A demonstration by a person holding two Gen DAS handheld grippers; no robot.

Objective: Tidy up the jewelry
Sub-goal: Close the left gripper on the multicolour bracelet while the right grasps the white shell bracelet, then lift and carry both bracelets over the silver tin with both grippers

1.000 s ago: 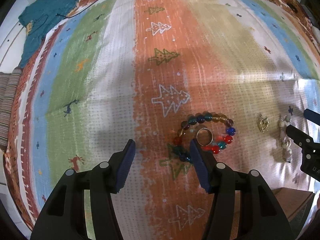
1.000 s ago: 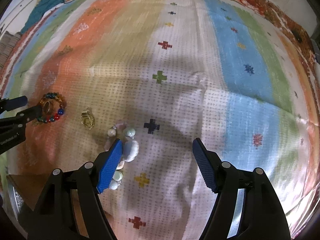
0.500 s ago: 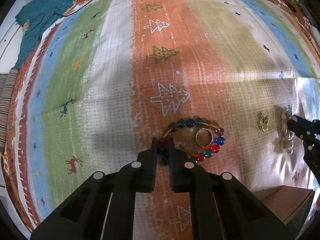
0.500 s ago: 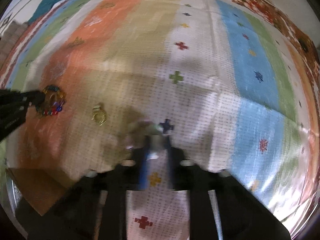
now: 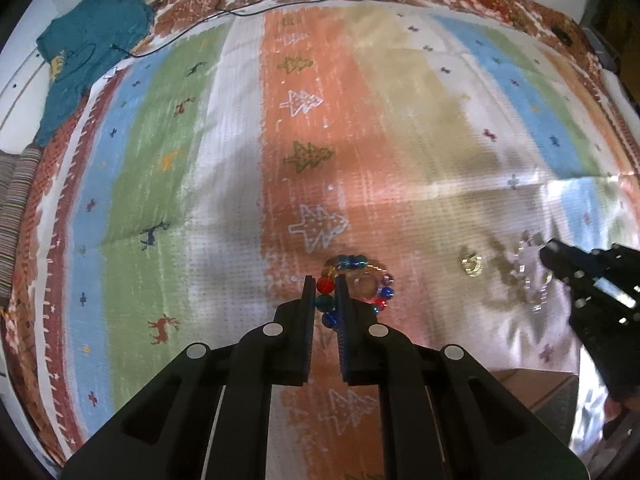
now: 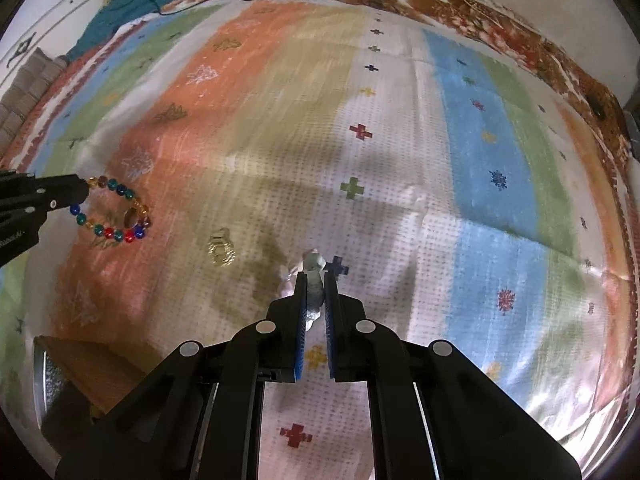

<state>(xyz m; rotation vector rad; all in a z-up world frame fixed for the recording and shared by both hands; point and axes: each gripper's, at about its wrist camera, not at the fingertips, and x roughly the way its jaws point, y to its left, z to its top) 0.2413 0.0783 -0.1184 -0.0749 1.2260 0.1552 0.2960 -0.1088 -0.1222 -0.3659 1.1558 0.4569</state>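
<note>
Jewelry lies on the striped cloth; the left gripper has its fingers closed on the near side of the coloured bead bracelet, the right gripper pinches the pale bead bracelet, probably to lift both; a ring inside the loop and a gold piece lie free; open cloth all around, a box near.

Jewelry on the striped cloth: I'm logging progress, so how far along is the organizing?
Nothing looks put away yet. In hand: left gripper shut on the colored bead bracelet; right gripper shut on the pale bead bracelet. Left: gold ring and gold piece lying on the cloth.
</note>
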